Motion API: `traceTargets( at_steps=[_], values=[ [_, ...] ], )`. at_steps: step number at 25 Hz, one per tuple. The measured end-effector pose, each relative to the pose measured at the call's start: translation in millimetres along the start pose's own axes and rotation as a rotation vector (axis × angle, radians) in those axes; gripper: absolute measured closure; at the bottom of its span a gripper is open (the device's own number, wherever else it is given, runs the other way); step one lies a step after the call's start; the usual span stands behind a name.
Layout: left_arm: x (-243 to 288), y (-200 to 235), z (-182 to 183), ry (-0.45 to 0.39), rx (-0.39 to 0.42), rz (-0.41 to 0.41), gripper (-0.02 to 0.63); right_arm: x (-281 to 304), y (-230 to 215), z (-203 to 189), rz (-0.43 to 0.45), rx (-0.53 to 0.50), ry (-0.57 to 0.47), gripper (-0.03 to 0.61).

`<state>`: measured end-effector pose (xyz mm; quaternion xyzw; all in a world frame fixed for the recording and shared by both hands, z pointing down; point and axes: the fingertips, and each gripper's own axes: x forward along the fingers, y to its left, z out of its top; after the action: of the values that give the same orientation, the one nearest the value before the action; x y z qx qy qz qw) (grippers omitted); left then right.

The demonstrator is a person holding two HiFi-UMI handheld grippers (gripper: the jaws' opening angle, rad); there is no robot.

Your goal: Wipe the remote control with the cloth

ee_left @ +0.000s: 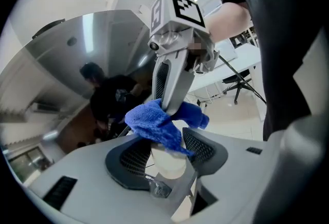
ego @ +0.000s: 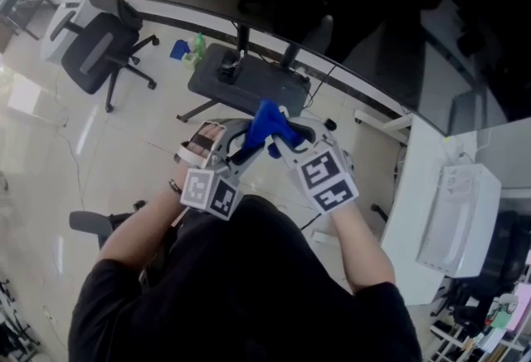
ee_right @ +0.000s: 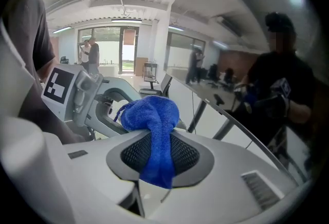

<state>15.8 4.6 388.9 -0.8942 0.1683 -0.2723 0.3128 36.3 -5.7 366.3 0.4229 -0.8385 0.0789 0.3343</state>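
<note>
**Item 1, remote** [ee_left: 168, 164]. Pale and round-edged, seen end-on in the left gripper view. Taken to be the remote, since only this end shows. Held in the air above the floor [ego: 124, 144], not on the tabletop [ego: 332, 3].

**Item 2, left claw** [ee_left: 168, 153]. Clamped on the remote, one mesh pad on each side of it. Its long axis appears to run along the jaws, away from the camera. How far it sticks out past the pads is hidden by the cloth.

**Item 3, cloth** [ee_right: 151, 112]. Blue, bunched. The bundle sits on the remote's upper side at the left claw's tip. A tail hangs back between the right pads.

**Item 4, right claw** [ee_right: 160, 153]. Clamped on the cloth, which fills the gap between its pads. In the left gripper view it comes down steeply from above.

**Governing relation.** The two claws meet tip to tip in front of the person's chest. The remote lies straight ahead of the right claw, just under the cloth bundle and touching it. The right hand is therefore the working hand and the left the holder. A wiping stroke would probably need to run along the remote's length, in line with the left jaws, and not across them.

**Writing and brands.** None legible. The only markings are black-and-white squares on the marker cubes [ego: 328, 178]. No label shows on the remote or the cloth.
</note>
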Motion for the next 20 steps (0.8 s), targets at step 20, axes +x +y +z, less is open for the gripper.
traceTargets(
  at_steps=[20],
  values=[
    [-8.2,90.4,-11.0,-0.765,-1.854,-0.227,0.410,-36.1,-9.1,18.0,0.116,0.578,-0.563,0.468]
  ],
)
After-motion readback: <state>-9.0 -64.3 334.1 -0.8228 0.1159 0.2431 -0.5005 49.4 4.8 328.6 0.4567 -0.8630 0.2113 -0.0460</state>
